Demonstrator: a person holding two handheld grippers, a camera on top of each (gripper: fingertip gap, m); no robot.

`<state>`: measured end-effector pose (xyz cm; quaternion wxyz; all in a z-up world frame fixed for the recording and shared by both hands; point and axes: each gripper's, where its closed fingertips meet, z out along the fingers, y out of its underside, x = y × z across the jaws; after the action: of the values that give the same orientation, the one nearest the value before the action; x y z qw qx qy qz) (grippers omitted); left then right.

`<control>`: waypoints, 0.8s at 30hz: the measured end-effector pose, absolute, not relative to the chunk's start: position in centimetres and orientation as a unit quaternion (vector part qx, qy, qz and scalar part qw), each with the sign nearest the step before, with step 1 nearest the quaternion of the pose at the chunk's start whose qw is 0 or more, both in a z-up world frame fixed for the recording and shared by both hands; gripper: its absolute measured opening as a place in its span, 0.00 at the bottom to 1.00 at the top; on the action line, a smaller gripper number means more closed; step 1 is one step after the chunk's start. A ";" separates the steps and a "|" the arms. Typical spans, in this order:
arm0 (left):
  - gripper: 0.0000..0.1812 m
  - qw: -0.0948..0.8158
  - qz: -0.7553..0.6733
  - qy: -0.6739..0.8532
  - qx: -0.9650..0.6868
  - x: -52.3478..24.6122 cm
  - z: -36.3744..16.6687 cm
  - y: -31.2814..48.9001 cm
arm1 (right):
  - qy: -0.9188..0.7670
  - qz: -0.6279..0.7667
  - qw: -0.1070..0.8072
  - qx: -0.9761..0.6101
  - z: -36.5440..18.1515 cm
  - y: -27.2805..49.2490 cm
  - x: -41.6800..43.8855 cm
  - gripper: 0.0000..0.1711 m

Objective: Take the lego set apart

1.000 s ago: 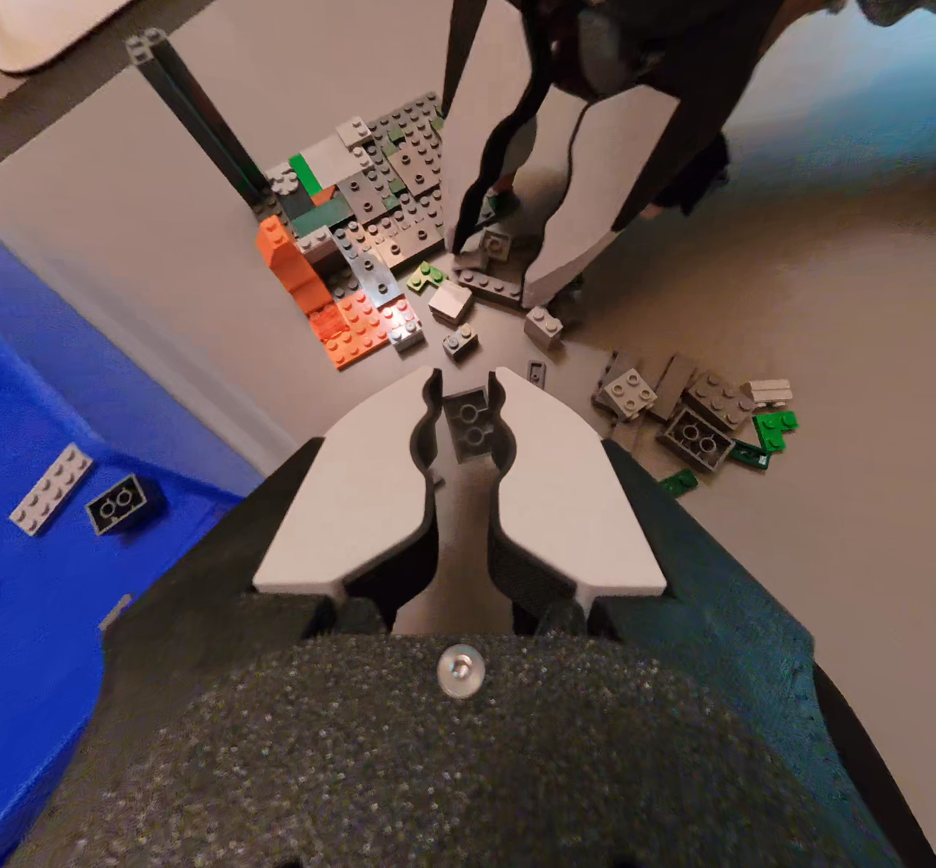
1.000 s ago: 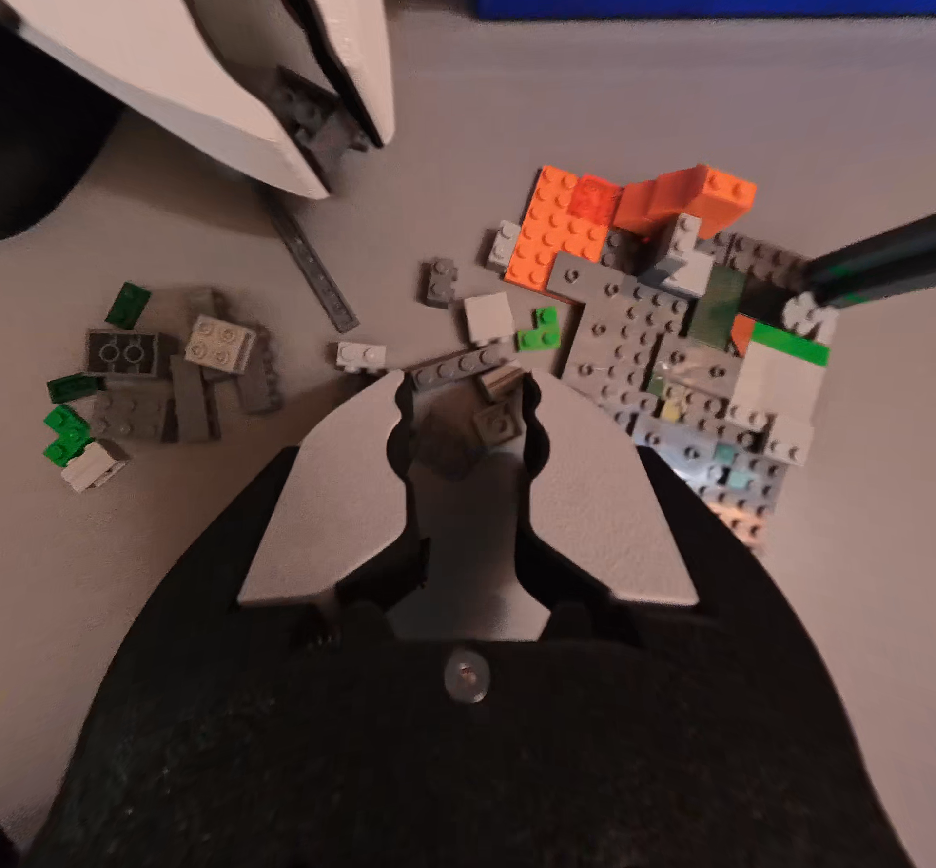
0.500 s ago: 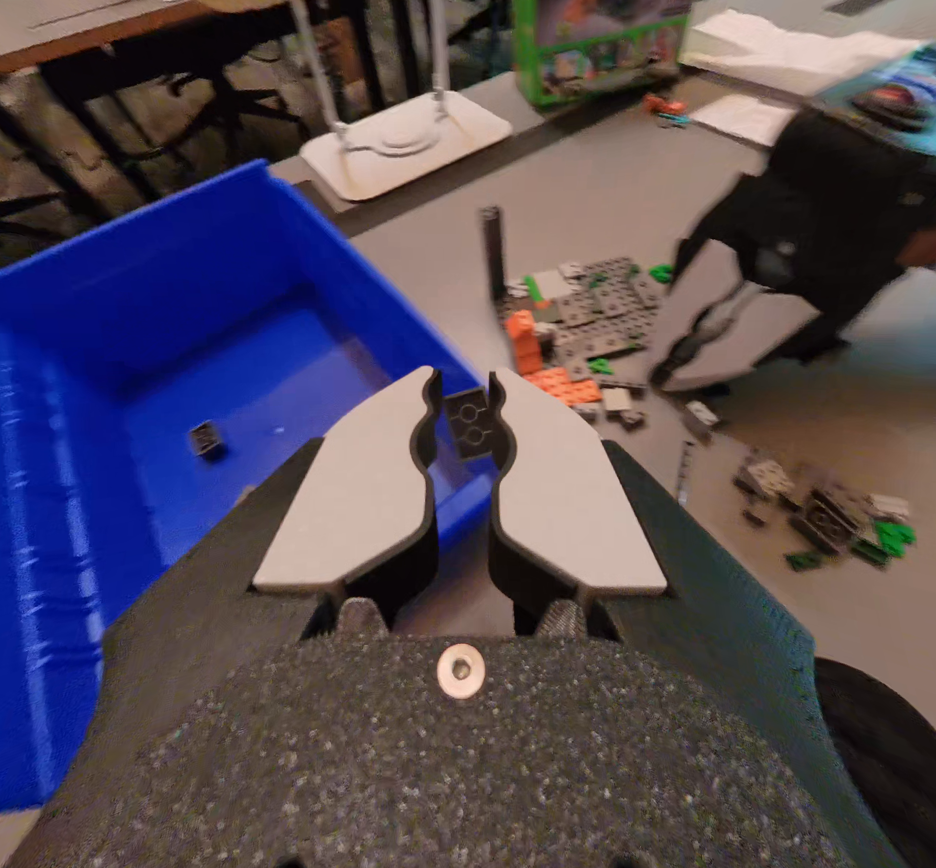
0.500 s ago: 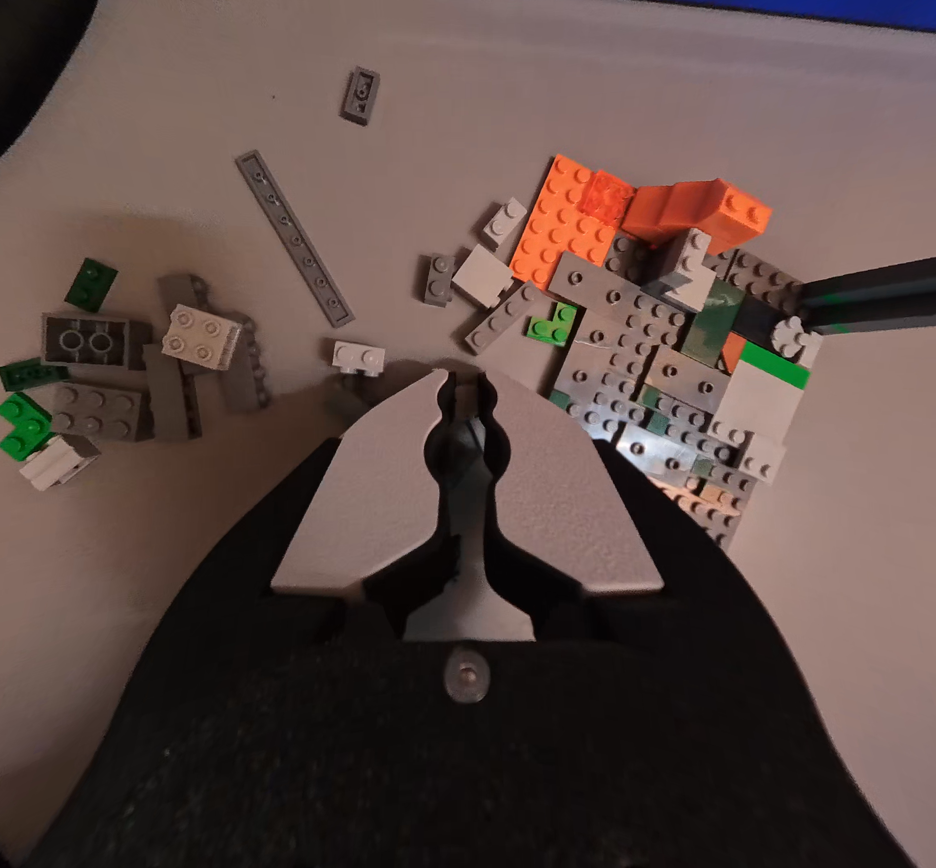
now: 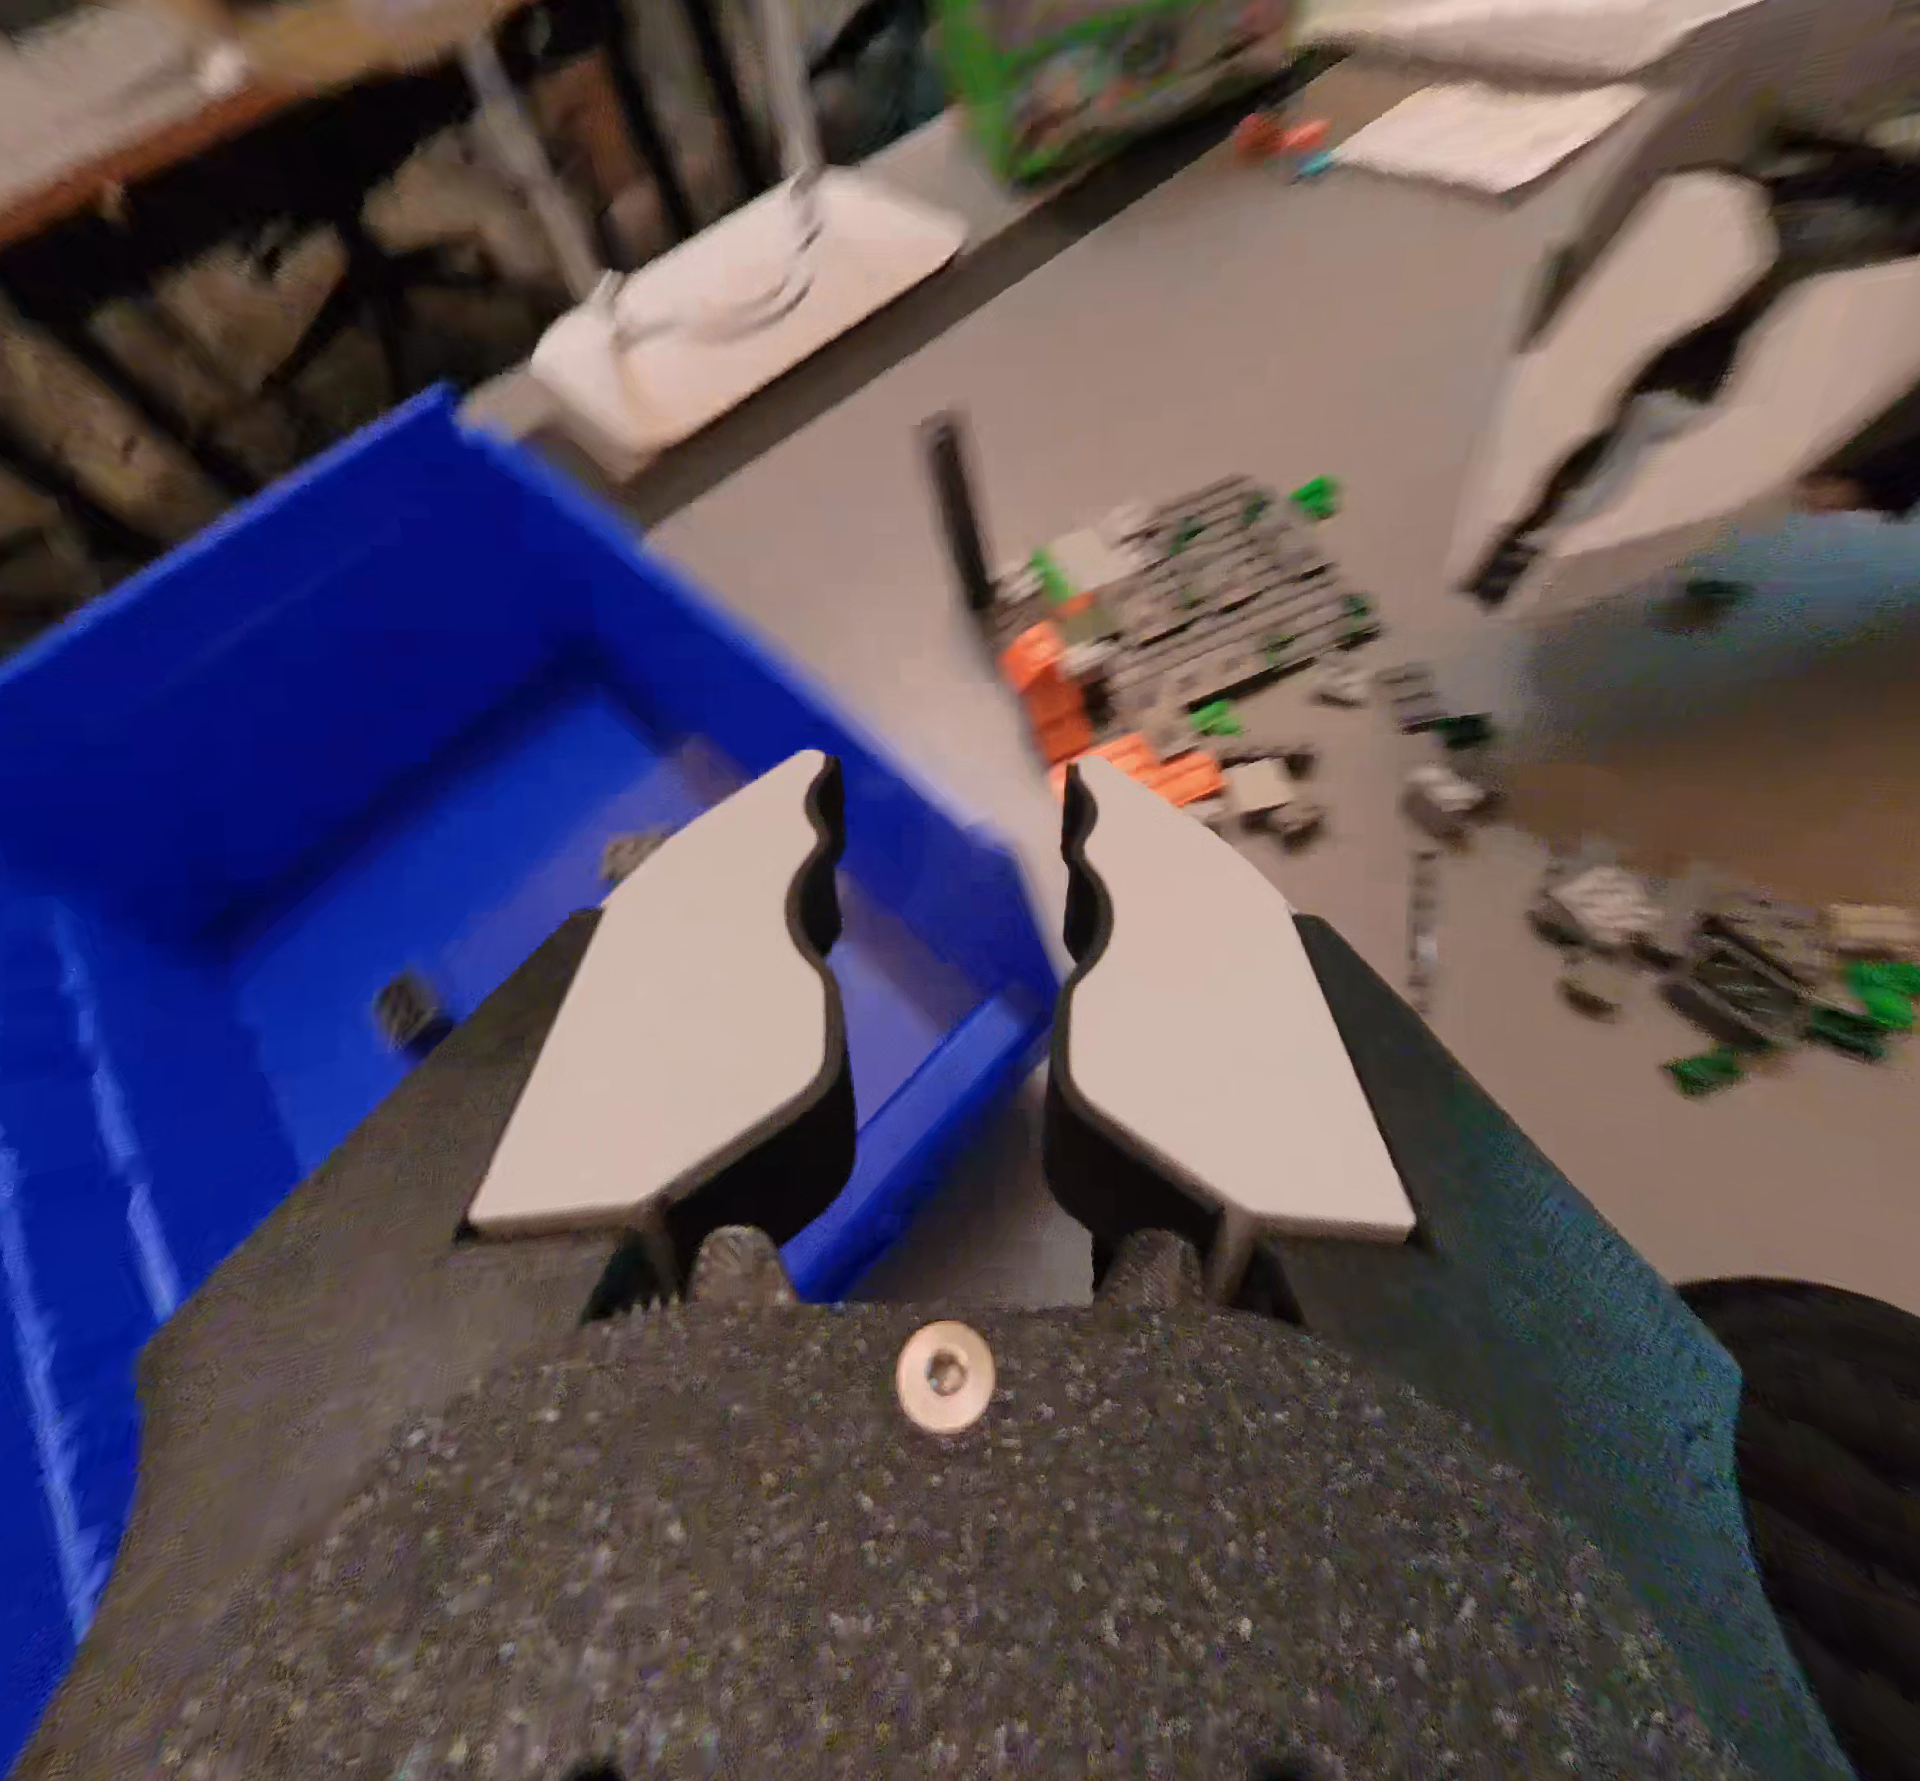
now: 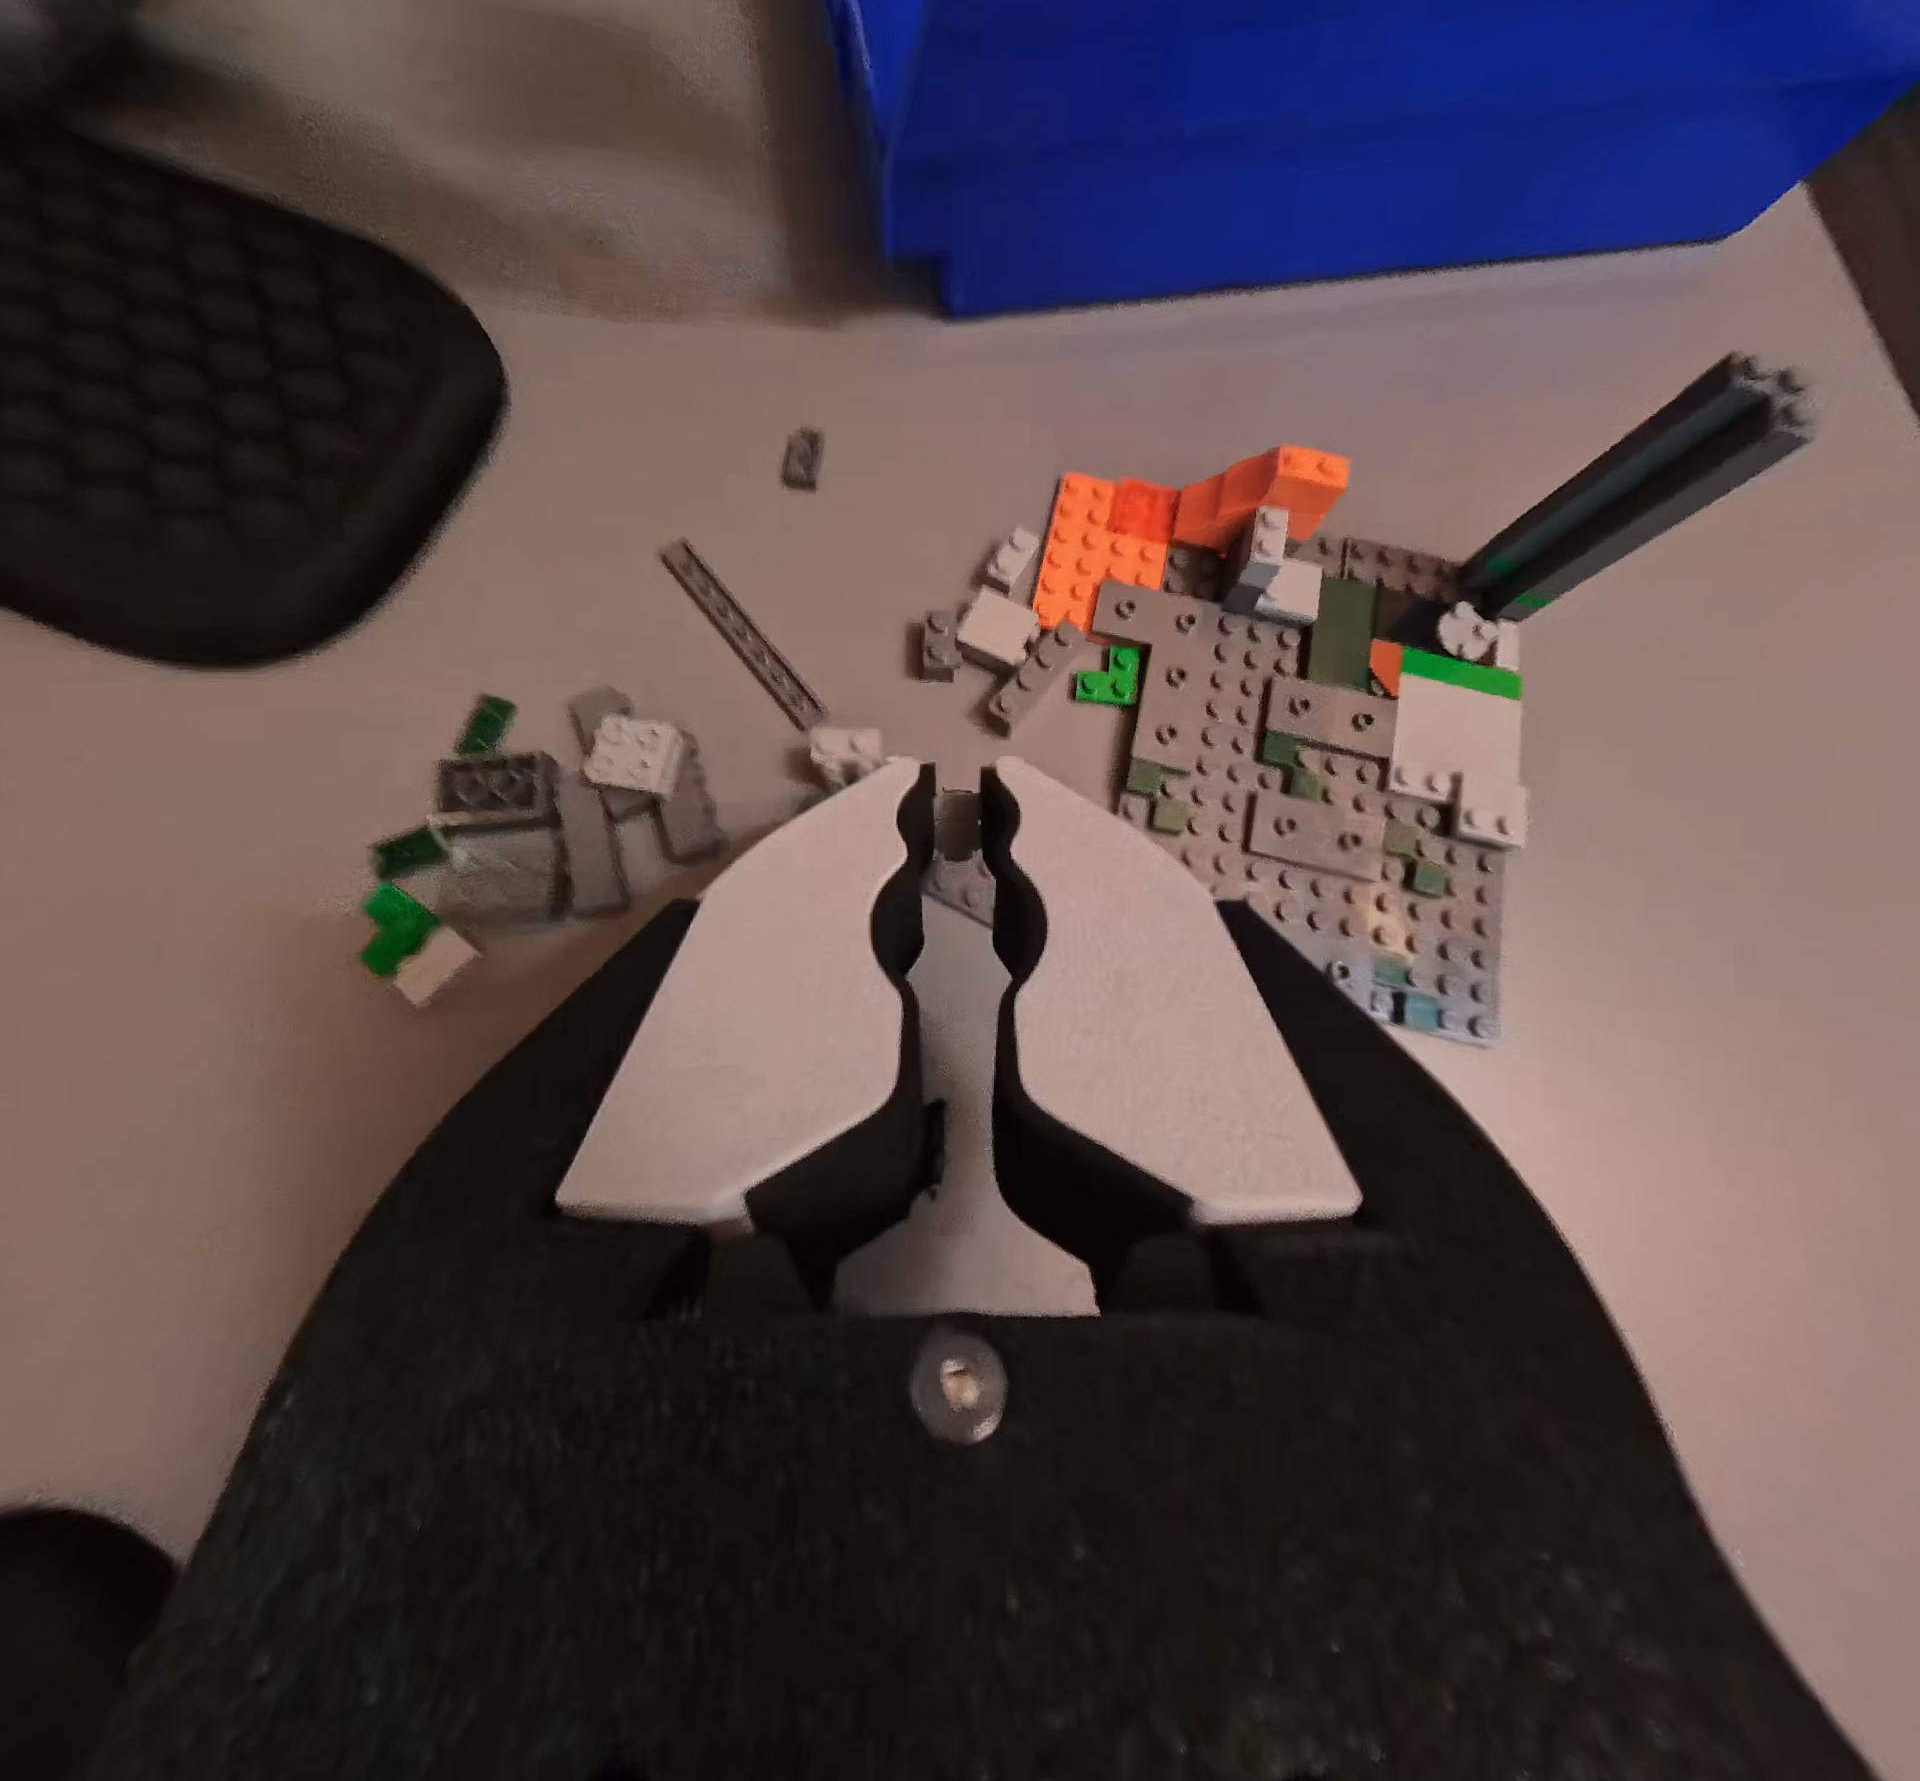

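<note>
- Left gripper [image 5: 945, 775] hangs released, fingers spread, over the blue bin's [image 5: 312, 651] near corner.
- Right gripper [image 6: 956, 781] pinches a small grey piece [image 6: 956, 812].
- Lego set [image 6: 1320, 755] lies flat ahead-right of it, its black pillar [image 6: 1631, 495] leaning up-right.

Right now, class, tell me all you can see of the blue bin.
The blue bin is an open-topped, glossy plastic box with sloped walls and a stepped rim, upright on the grey table. Two small dark pieces lie blurred on its floor. The open left gripper hangs above its near corner. The lego build lies nearby, apart.
</note>
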<state>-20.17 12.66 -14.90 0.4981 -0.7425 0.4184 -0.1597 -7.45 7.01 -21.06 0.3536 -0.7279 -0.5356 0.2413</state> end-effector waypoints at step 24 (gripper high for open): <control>0.07 0.644 -0.097 0.576 -0.494 -10.1 -12.3 2.6 | -0.262 0.680 0.275 -0.628 -11.5 2.6 -11.1 0.10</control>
<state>-10.13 2.55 -12.34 0.6440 -0.4943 0.5758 -0.0971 -11.14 2.57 -11.47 0.2749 -0.6275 -0.2617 0.6798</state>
